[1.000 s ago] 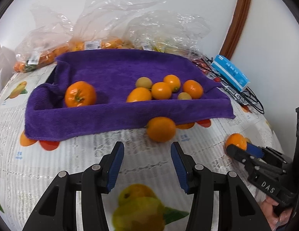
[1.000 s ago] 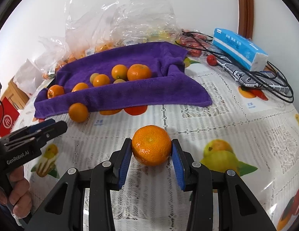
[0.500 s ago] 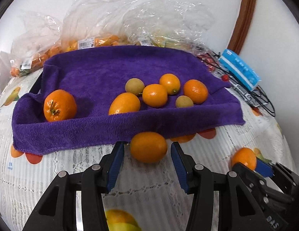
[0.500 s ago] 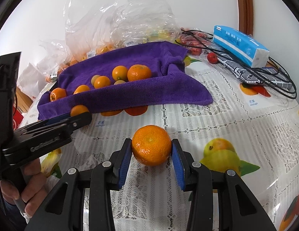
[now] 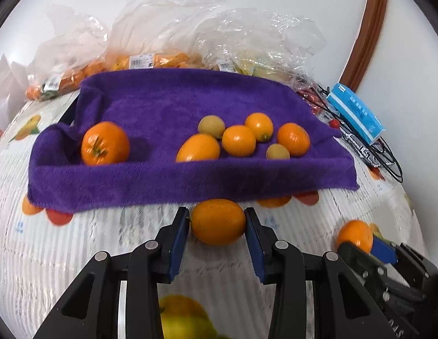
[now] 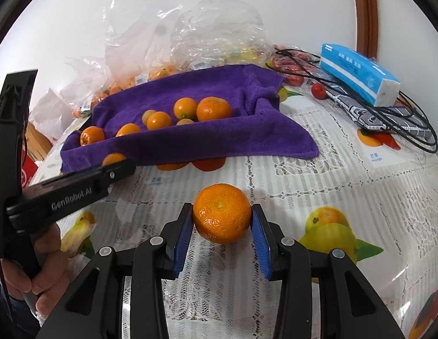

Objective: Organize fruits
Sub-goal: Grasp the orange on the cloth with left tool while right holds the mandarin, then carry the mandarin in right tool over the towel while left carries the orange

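Left claw [image 5: 217,223] brackets an oval kumquat [image 5: 218,221] lying on the fruit-print tablecloth [image 5: 77,248], just in front of the hanging edge of the purple towel [image 5: 168,104]; both blue pads touch or nearly touch the fruit's ends, so the grasp appears just made, though a firm clench cannot be confirmed. On the towel lie a mandarin [image 5: 105,143] at left and a cluster of kumquats [image 5: 238,140] toward the right. Right claw [image 6: 222,221] is clenched on a larger mandarin [image 6: 221,213], pads pressed to its sides, the fruit low over the tablecloth and well apart from the towel. Step in hand, by judgement: collecting the loose fruit for the towel. The next move calls for lifting each fruit clear of the towel's raised front fold and setting it beside its own kind.
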`<state>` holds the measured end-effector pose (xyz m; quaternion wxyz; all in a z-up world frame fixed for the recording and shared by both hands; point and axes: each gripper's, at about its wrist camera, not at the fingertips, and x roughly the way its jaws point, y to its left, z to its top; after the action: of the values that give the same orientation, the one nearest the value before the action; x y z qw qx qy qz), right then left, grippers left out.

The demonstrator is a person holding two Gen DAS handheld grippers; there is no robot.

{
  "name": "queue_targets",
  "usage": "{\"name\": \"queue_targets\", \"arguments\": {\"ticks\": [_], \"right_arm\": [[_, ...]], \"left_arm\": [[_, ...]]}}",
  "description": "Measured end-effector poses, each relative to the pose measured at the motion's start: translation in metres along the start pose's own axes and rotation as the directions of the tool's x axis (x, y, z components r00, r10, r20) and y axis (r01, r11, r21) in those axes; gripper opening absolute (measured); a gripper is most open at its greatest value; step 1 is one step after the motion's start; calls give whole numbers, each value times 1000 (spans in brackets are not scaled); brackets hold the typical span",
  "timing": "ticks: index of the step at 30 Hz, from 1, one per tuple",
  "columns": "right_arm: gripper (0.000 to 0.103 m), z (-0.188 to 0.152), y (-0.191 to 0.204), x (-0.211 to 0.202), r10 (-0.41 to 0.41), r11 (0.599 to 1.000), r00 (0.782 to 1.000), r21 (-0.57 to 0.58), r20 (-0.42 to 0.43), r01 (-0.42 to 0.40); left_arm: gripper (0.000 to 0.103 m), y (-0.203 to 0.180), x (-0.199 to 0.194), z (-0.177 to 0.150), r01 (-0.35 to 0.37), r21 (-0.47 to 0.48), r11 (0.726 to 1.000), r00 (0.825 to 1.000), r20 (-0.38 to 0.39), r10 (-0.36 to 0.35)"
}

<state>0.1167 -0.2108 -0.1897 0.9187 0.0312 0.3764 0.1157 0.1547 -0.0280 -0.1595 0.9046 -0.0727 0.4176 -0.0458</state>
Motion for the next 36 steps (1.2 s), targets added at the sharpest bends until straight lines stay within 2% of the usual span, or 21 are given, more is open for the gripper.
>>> {"name": "queue_targets", "arguments": {"ticks": [5,10,17,27,30,36], "right_arm": [[40,2,0,-3,-20,1000,1000,9,15,20],[40,6,-2,-10,31,998,1000,63,-7,-30],[40,12,8,-37,-11,998,1000,57,29,9],[40,36,10,-77,-14,998,999,56,32,13],[41,45,16,-86,-37,999,998,33,41,35],[41,57,22,-100,-26,1000,998,18,63,25]], "left_arm": [[38,9,-17,-7,-10,-8,1000,1000,0,10],[38,21,-36,-12,-12,-29,1000,1000,8,12],[38,31,-62,-14,-33,-40,999,999,19,33],[38,49,-110,-5,-44,-95,995,998,48,49],[38,52,-121,2,-45,-107,993,997,59,52],[38,47,-135,16,-59,-74,996,993,97,66]]}}
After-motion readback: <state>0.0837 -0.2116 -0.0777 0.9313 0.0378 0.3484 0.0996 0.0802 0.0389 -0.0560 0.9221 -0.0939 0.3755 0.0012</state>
